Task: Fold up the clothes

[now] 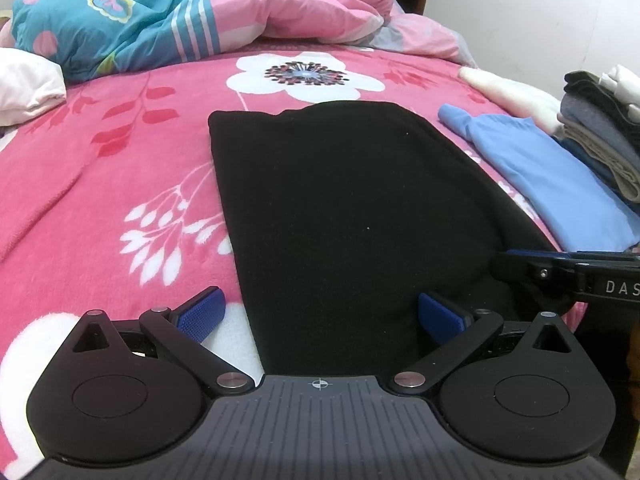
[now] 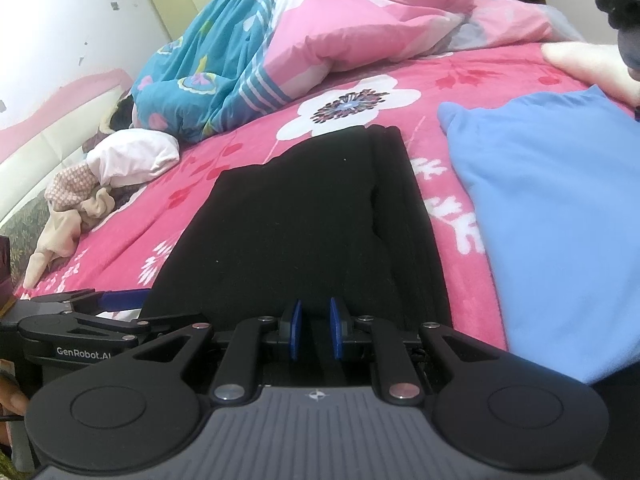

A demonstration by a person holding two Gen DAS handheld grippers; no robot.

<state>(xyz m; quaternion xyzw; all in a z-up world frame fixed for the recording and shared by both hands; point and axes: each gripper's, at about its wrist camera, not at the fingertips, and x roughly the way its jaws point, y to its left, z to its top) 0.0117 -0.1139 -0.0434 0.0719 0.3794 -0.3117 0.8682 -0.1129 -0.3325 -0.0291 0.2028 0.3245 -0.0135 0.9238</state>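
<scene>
Pink floral bed (image 1: 120, 152); black garment (image 1: 340, 208) between spread left gripper (image 1: 320, 316); right gripper (image 2: 316, 328) narrowed, grip unclear.

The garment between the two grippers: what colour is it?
Plain black garment, clearest in the left wrist view.

Pink floral blanket (image 1: 120, 168) — rumpled blue-and-pink duvet (image 1: 132, 12) behind; white pillow (image 2: 132, 156) beside it.

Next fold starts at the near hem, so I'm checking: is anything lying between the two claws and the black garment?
Nothing visible: the left claw straddles the black garment, the right claw sits over its hem.
</scene>
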